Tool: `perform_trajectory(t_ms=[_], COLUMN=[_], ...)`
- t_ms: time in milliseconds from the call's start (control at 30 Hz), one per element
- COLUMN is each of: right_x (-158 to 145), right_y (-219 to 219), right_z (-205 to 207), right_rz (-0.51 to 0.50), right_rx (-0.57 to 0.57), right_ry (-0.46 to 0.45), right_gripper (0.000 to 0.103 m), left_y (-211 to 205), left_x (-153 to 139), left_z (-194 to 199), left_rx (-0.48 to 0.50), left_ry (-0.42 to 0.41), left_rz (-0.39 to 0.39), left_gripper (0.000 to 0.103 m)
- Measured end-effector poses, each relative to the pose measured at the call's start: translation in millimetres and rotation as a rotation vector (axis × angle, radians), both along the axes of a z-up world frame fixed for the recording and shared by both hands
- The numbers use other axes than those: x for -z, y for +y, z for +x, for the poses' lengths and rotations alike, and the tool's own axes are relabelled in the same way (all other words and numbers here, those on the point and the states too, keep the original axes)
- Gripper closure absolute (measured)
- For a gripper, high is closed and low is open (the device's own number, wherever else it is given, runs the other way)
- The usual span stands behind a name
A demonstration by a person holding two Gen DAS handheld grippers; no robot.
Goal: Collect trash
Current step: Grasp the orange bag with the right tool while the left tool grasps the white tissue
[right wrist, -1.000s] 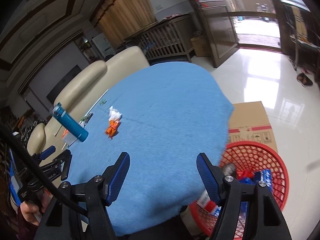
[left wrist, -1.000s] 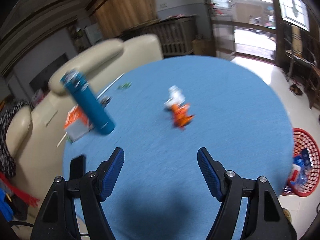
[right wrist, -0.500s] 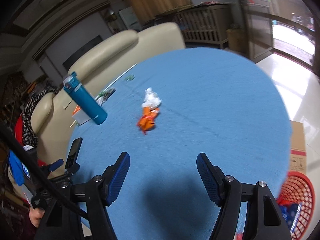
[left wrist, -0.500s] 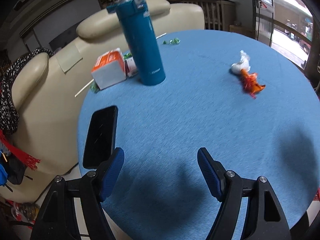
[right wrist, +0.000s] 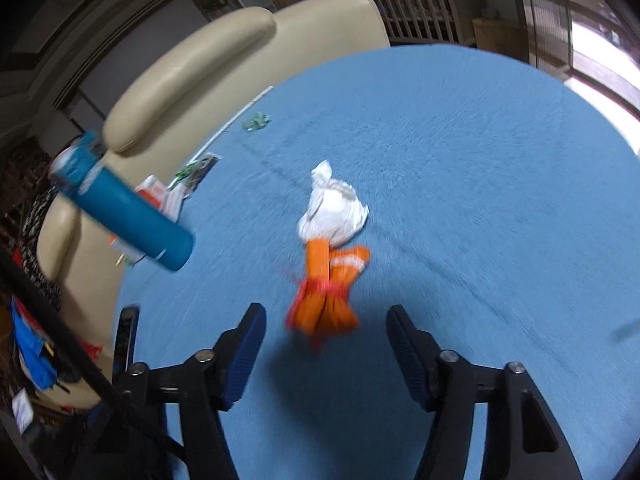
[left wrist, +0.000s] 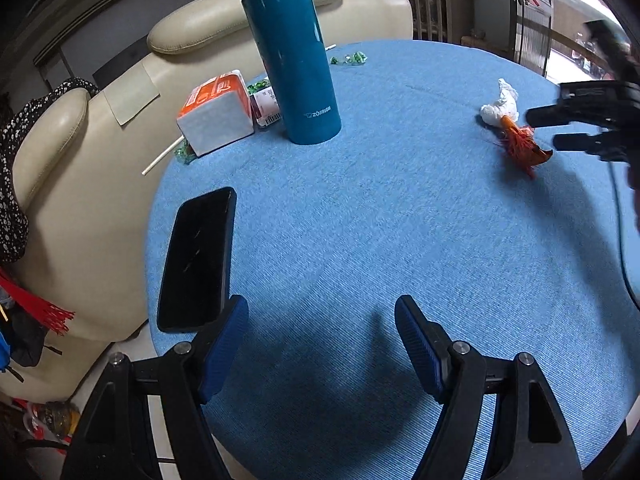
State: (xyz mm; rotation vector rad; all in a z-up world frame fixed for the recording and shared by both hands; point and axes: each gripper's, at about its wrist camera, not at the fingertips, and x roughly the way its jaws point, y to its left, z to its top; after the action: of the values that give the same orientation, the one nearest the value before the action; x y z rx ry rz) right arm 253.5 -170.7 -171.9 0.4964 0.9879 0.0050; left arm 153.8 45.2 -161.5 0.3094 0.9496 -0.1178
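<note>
A crumpled orange wrapper (right wrist: 326,300) lies on the blue round table (right wrist: 460,168), with a white tissue wad (right wrist: 334,214) touching its far end. My right gripper (right wrist: 324,336) hovers just short of the wrapper; its jaws are closing, and only the wrapper's near tip sits between the blue pads, untouched. In the left wrist view the same wrapper (left wrist: 522,146) and tissue (left wrist: 500,106) lie far right, with the right gripper (left wrist: 540,128) beside them. My left gripper (left wrist: 320,340) stands open over bare cloth near the table's front edge.
A teal flask (left wrist: 294,56) stands upright at the back left, next to an orange-white carton (left wrist: 216,114) and green wrappers (left wrist: 350,58). A black phone (left wrist: 198,258) lies at the left edge by my left finger. A cream sofa (left wrist: 100,128) borders the table.
My right gripper has swung from the red basket beside the table to the orange wrapper, and its jaws have narrowed. The left gripper moved left and lower, bringing the flask and phone close.
</note>
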Motion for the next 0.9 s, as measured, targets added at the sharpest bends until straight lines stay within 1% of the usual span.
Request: perform_trajectory(t_ms=[33,100,133,200,300,400,500,667,733,867,900], right_x=[6.2,18.4,18.6,20.1,17.3,12.7,5.9,-5.3,-8.4,-9.0,-8.8], right_y=[1.9,4.0,5.4,12.3,14.5,3.1,-18.3,-49.0,-59.9,-79.2,-83.3], right_z=[9.1,23.2,23.8,27.9,18.0,1.4,-26.6,-69.2,-84.6,-108.2,-112.3], right_rz=[-0.017,-0.016,-0.026,-0.053,-0.089,-0.068,-0.022,0.013,0.019,0.057,0.07], right_rx=[-0.001,-0.007,-0.003,-0.05,-0.068,-0.06,-0.044,-0.018,-0.004,0.031,0.04], right_ry=[0.026,0.068,0.047,0.05,0.019,-0.007,-0.039,-0.074,-0.088,-0.105,-0.109], right_gripper=[0.039,0.048,0.049,0.064,0.066,0.066,0.066,0.066,0.066,0.066,0.066], left_y=[-0.6,-3.0,-4.6,-10.9,-28.4,-55.3,-89.4,-146.6,-168.4,-196.2,-200.9], left_x=[-1.8,-5.3,-6.5,-10.9,-19.4,-25.5,-27.0,-16.0,-8.3,1.9,5.7], left_z=[2.9,8.6,11.5,20.4,36.2,52.4,70.8,107.6,122.8,145.2,152.5], left_rx=[0.005,0.016,0.02,0.033,0.07,0.123,0.18,0.263,0.29,0.32,0.321], left_ry=[-0.002,-0.007,-0.01,-0.014,-0.021,-0.034,-0.035,0.013,0.048,0.059,0.074], left_rz=[0.002,0.003,0.004,0.003,-0.014,-0.033,-0.056,-0.121,-0.134,-0.139,-0.144], left_gripper=[0.027,0.027,0.027,0.027,0.027,0.027,0.027,0.027,0.027,0.027,0.027])
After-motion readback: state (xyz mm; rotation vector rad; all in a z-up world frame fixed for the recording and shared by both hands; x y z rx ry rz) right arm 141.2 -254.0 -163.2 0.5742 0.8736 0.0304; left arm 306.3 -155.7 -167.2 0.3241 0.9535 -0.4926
